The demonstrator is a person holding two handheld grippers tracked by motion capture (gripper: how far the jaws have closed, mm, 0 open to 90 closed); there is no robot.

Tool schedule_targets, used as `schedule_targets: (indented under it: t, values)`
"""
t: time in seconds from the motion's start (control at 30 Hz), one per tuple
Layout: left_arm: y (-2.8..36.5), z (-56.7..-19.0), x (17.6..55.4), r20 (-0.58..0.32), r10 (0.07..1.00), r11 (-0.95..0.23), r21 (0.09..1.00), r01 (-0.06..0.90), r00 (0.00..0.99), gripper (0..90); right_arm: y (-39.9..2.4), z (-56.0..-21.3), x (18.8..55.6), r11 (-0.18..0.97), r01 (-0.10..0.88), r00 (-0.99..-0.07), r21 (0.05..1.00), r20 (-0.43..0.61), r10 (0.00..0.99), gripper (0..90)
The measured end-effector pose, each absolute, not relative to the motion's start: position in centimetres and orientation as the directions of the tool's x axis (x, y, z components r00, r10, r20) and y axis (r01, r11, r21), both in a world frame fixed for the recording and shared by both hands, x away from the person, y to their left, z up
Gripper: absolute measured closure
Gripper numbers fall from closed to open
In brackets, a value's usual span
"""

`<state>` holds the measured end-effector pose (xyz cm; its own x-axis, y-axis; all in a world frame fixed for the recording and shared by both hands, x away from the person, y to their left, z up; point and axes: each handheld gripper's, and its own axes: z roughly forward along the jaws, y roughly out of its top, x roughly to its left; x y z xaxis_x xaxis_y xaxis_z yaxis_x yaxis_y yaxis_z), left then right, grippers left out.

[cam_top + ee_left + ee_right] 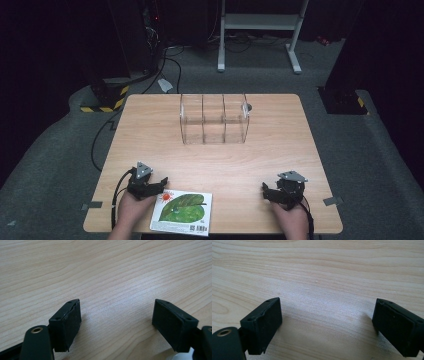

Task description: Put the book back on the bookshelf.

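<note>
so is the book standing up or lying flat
Lying flat: the book rests cover-up on the table near its front edge, beside the left gripper.

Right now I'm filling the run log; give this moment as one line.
left hand-held gripper: open, beside book | right hand-held gripper: open, over bare table | clear rack: empty

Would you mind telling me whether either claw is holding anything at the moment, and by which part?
Nothing is held. The left claw and the right claw both stand open over bare table; the book lies untouched beside the left one.
</note>
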<state>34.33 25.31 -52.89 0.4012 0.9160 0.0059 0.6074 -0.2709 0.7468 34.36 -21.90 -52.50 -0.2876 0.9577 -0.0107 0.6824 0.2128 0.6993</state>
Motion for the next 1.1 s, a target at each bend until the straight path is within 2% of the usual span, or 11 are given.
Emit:
schedule_targets:
  t: [0.47,0.67,0.77,0.87,1.1]
  values:
    - [25.4,-52.9,34.4,0.007,0.913,-0.277,0.745,0.606,0.408,23.4,-21.9,-52.5,34.4,0.210,0.684,-0.286,0.699,-0.009,0.958,8.7]
    - [25.5,-52.4,34.6,-0.021,0.915,-0.268,0.717,0.644,0.404,21.2,-22.0,-52.5,34.3,0.219,0.682,-0.296,0.698,-0.011,0.955,8.9]
    - [25.7,-51.9,34.5,-0.042,0.922,-0.250,0.695,0.674,0.385,20.7,-22.0,-52.2,34.1,0.199,0.676,-0.284,0.710,0.002,0.959,13.0]
    - [26.3,-51.1,33.7,-0.042,0.926,-0.241,0.701,0.671,0.376,20.5,-21.5,-51.3,33.4,0.178,0.643,-0.317,0.745,0.047,0.947,14.8]
    - [27.8,-50.5,31.1,-0.136,0.918,-0.164,0.724,0.670,0.372,20.6,-18.2,-49.9,31.8,0.224,0.600,-0.420,0.768,0.063,0.905,18.7]
